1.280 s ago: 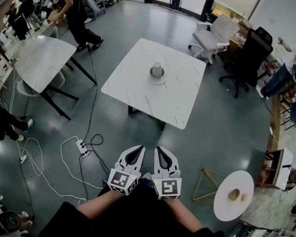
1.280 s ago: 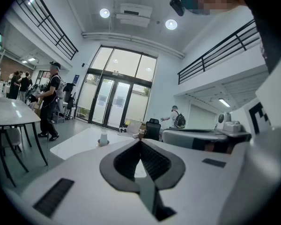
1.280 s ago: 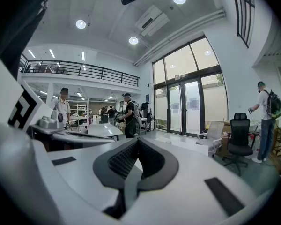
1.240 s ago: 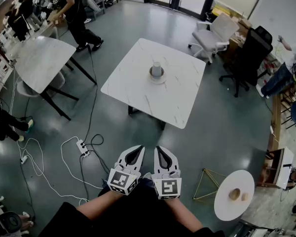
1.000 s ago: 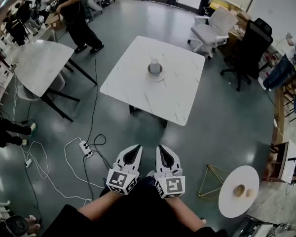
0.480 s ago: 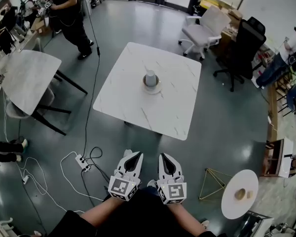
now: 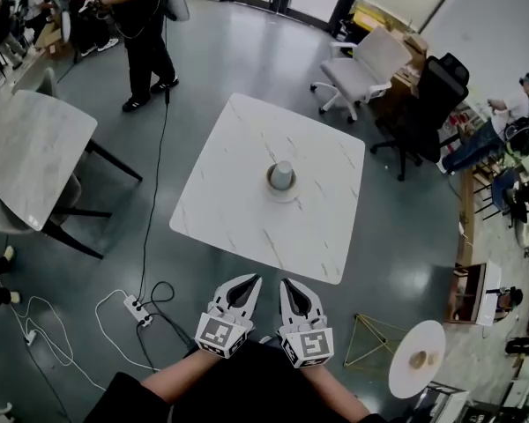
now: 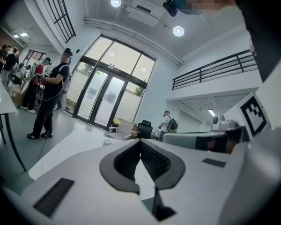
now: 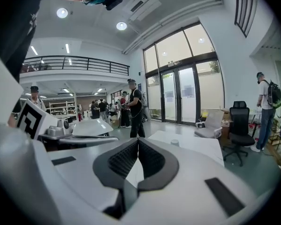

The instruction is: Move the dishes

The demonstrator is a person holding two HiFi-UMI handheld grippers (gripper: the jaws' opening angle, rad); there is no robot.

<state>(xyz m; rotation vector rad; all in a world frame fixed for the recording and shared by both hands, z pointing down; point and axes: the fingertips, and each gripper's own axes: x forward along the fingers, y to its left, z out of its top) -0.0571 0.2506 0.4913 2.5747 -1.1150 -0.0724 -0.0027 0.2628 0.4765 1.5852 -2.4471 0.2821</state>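
- One set of dishes is in sight: a grey cup (image 7: 281, 175) standing on a pale saucer (image 7: 283, 192). It sits near the middle of the square white worktop (image 7: 238, 157), ahead of both tongs and well apart from them.
- Nothing of the task looks done. The cup is on its saucer, untouched, so I judge the whole move is still to come.
- The left tongs (image 7: 252, 279) are closed and empty. In the left gripper view the ribbed pads meet with nothing between them.
- The right tongs (image 7: 284, 282), just beside the left, are likewise closed on nothing. Both are held over the grey floor, short of the worktop's near edge.
- What is left, as I read it, is to reach the worktop, open the tongs, take the dishes and carry them off. The pictures do not show where they should go.
- Further out, a small round worktop (image 7: 410, 379) stands to the right of the right tongs, with two small brownish things on it.
- A power strip (image 7: 130, 306) with cables lies on the floor to the left of the left tongs.
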